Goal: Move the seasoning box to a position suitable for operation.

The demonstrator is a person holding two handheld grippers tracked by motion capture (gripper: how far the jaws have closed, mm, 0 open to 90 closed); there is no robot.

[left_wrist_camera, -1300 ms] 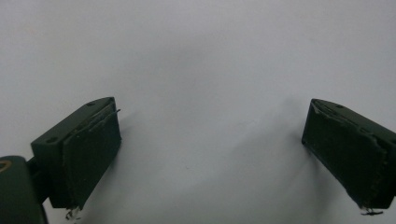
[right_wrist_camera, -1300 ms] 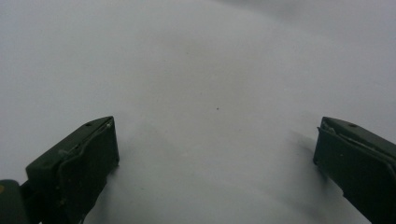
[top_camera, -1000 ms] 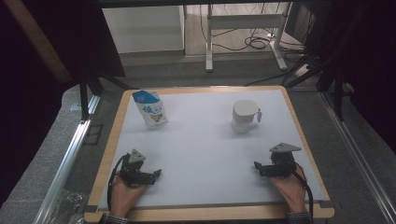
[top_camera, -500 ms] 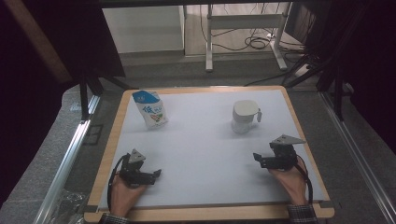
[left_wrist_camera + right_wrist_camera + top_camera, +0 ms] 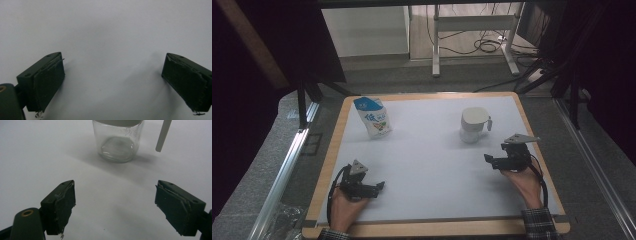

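A glass jar (image 5: 473, 125) with a white lid and side handle stands at the back right of the white mat (image 5: 427, 165). In the right gripper view the jar (image 5: 117, 142) sits just ahead of my jaws. My right gripper (image 5: 488, 160) hovers in front of the jar, pointing left. It is open; its jaws (image 5: 115, 202) have just been closing slightly, with nothing between them. A blue and white pouch (image 5: 373, 116) stands upright at the back left. My left gripper (image 5: 379, 186) rests near the front left, open (image 5: 113, 80) over bare mat.
The mat lies on a wooden board (image 5: 332, 150). Metal rails (image 5: 287, 165) run along both sides of the table. Crumpled clear plastic (image 5: 287, 220) lies at the lower left. Desk legs and cables (image 5: 484, 45) stand on the floor beyond.
My right gripper has lifted and moved away from the person, closer to the jar. My left gripper has stayed put.
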